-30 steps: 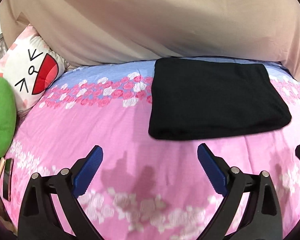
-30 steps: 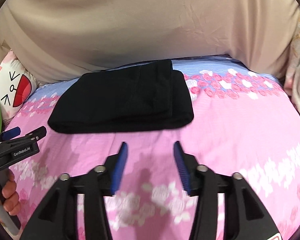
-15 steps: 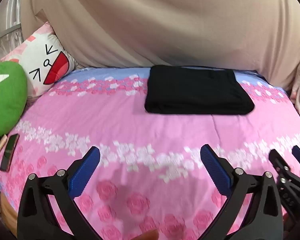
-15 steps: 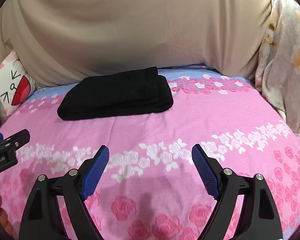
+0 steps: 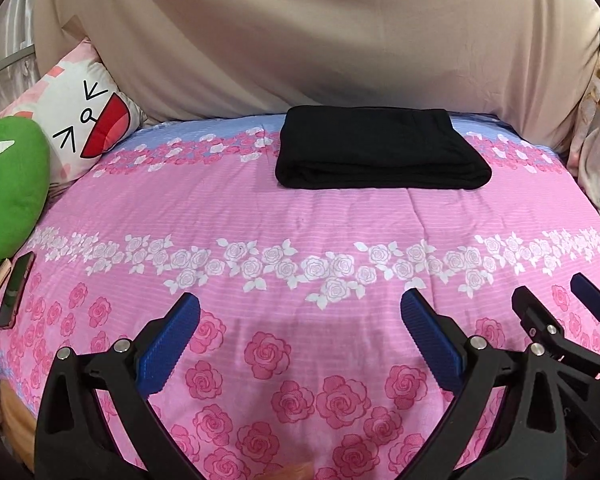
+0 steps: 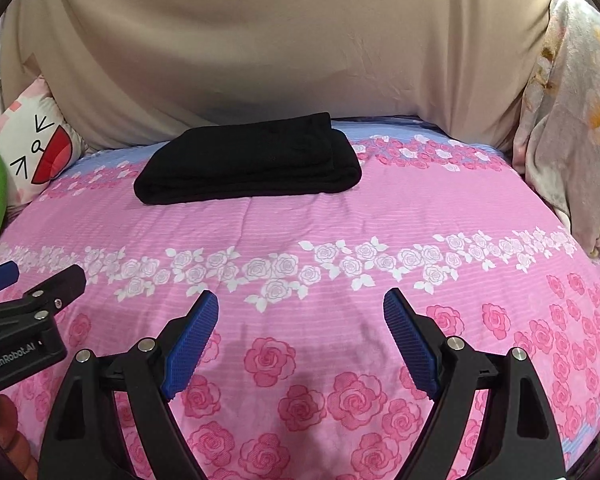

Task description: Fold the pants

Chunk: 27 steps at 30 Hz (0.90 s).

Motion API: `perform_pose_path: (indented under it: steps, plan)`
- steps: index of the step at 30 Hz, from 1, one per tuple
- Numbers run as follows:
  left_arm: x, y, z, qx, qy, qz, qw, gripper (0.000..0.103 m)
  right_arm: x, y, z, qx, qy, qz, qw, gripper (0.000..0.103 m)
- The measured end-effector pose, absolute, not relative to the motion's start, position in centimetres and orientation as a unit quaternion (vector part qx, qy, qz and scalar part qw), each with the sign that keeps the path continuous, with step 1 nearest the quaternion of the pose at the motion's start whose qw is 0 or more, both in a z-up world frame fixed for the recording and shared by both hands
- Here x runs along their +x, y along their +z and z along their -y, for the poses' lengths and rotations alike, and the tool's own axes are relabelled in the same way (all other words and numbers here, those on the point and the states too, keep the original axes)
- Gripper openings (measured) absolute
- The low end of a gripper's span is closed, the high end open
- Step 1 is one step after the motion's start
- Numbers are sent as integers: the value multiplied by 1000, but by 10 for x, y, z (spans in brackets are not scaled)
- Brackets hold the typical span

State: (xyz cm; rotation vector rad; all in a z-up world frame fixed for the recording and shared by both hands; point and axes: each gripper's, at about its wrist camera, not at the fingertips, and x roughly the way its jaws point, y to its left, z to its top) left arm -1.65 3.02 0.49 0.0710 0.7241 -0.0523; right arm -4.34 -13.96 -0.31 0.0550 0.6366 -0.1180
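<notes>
The black pants (image 5: 380, 148) lie folded into a flat rectangle at the far side of the pink rose-print bed (image 5: 300, 216). They also show in the right wrist view (image 6: 248, 164). My left gripper (image 5: 300, 312) is open and empty, well back from the pants near the bed's front. My right gripper (image 6: 300, 308) is open and empty, equally far back. The right gripper shows at the lower right of the left wrist view (image 5: 556, 304); the left gripper shows at the left edge of the right wrist view (image 6: 32, 280).
A beige sheet (image 5: 320, 32) hangs behind the bed. A cartoon-face pillow (image 5: 80, 120) and a green cushion (image 5: 8, 184) sit at the left. A phone (image 5: 14, 288) lies at the left edge. A floral blanket (image 6: 572, 120) hangs at the right.
Both grippers have pulled back from the folded pants toward the bed's front. The right gripper's jaws have opened wider. The pants have not moved.
</notes>
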Motion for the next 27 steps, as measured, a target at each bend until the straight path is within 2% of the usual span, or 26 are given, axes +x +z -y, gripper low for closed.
perform_pose_path:
  steps: [27]
  plan:
    - [-13,-2,-31,33,-41,-366,929,98,-43,1,133,23,-61,-317,946,83]
